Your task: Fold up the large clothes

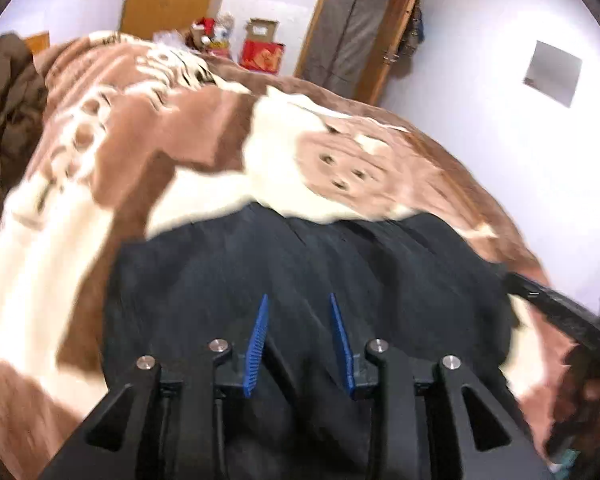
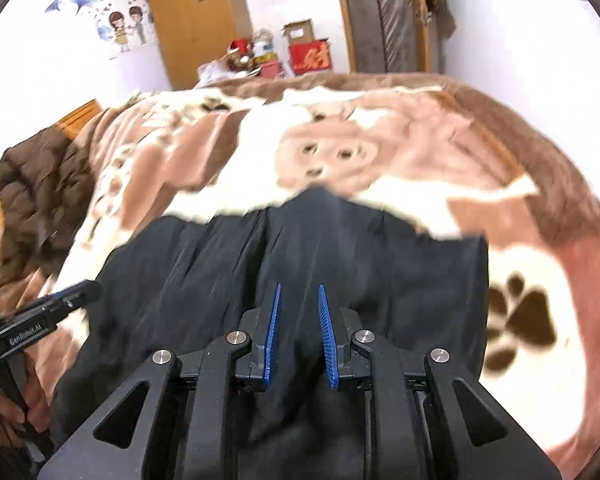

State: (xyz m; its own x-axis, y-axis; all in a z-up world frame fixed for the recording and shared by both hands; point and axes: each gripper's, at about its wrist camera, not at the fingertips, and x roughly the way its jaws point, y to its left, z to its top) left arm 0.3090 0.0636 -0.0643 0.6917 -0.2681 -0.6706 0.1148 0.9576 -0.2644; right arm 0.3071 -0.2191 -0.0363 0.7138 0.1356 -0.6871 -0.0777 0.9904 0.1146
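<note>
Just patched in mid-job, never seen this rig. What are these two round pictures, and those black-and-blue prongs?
No robot arm here: a person carries a handheld gripper in each hand, each with a wide-angle camera looking along its blue-padded fingers. One picture looks out from the left gripper, the other from the right gripper. On the bed's brown-and-cream blanket lies a dark garment; its fabric runs between both pairs of fingers. The right seems to pinch it; the left's grip is unclear.
</note>
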